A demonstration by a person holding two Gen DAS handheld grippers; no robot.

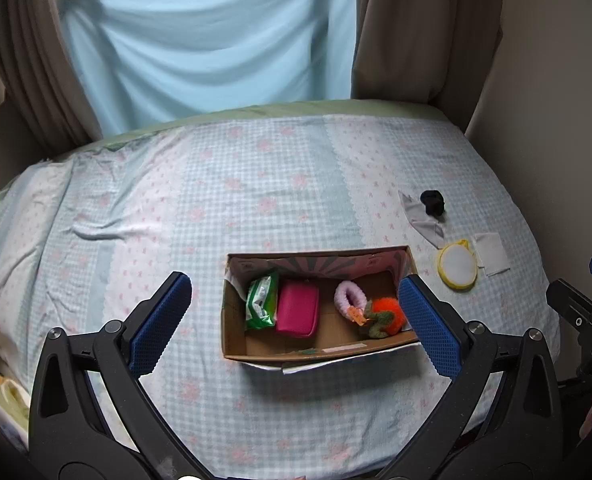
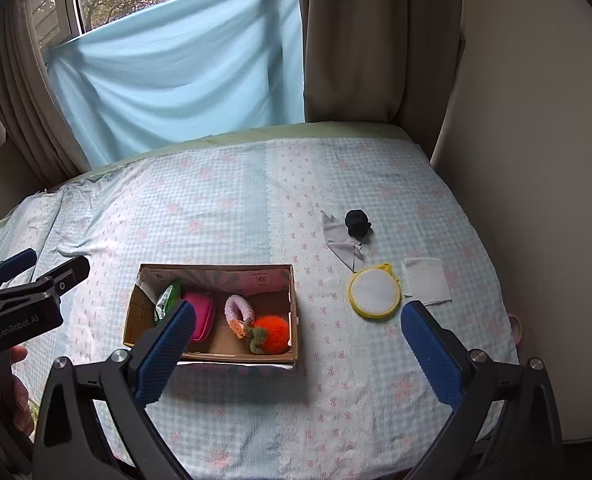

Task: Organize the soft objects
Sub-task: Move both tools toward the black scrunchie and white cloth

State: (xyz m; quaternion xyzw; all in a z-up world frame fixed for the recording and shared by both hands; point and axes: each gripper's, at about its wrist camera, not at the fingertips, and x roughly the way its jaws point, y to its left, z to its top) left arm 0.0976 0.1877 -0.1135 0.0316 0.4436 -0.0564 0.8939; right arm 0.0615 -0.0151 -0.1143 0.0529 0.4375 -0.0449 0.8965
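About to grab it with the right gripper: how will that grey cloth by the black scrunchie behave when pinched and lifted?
The grey cloth lies thin and flat on the bedspread, so it will probably be floppy and drape from the open right gripper. It looks light. Its edge seems to touch the black scrunchie, which may get dragged.

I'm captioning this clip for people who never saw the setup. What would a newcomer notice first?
Probably the open cardboard box mid-bed, holding a fuzzy orange plush, a pink pouch, a lilac scrunchie and a green wipes pack. To its right on the checked bedsheet lie a yellow-rimmed round pad, a white cloth, a grey cloth and a black scrunchie. The left gripper and right gripper hover open.
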